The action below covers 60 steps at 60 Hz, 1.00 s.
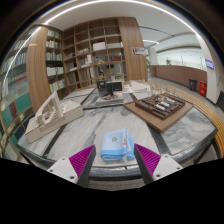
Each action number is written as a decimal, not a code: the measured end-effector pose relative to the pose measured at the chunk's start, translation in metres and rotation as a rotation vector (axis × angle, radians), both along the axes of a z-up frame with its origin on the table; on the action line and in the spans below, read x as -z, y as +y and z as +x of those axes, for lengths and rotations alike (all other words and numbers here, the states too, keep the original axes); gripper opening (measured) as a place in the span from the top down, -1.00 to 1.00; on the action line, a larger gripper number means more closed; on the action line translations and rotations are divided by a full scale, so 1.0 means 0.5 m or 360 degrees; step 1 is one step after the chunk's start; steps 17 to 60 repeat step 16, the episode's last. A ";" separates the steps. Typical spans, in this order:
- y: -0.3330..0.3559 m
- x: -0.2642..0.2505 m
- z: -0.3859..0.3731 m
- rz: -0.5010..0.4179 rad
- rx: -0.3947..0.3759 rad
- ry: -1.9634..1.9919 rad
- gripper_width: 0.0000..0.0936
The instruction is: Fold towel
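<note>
Gripper point(116, 160) raised above a marble-patterned table point(60, 140), looking down and forward. Jaws wide apart, nothing held; the 2 magenta pads point(78, 158) flank open space.

Towel point(116, 146): light blue, lying on the table just ahead of the fingers and roughly centred between them. It reads as a compact rectangle with what look like layered edges, so it appears to be folded at least 1 time already. Exact number of folds cannot be told from this view.

Judgement on progress: task is either well advanced or near complete. The bundle looks small and fairly square, with no loose corner visibly trailing. What may remain: 1 further fold, or tidying the edges.

Surroundings: a wooden tray-like board point(160, 106) with dark items sits well beyond the towel; bookshelves point(90, 55) line the far wall.
</note>
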<state>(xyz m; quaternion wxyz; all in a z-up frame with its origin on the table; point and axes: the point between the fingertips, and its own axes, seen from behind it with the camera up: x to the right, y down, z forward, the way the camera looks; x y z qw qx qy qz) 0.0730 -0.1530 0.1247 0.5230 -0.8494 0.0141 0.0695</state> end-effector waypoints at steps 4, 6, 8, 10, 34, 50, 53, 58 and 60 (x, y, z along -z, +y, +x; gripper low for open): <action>-0.017 -0.020 -0.006 0.0045 -0.0014 -0.0023 -0.69; -0.029 -0.031 -0.005 0.0061 -0.0014 -0.0031 -0.69; -0.036 -0.039 -0.007 0.0081 -0.0015 -0.0033 -0.69; -0.043 -0.044 -0.009 0.0091 -0.0023 -0.0046 -0.69; -0.048 -0.047 -0.027 0.0104 -0.0083 -0.0004 -0.69; -0.048 -0.047 -0.027 0.0104 -0.0083 -0.0004 -0.69; -0.048 -0.047 -0.027 0.0104 -0.0083 -0.0004 -0.69; -0.048 -0.047 -0.027 0.0104 -0.0083 -0.0004 -0.69; -0.048 -0.047 -0.027 0.0104 -0.0083 -0.0004 -0.69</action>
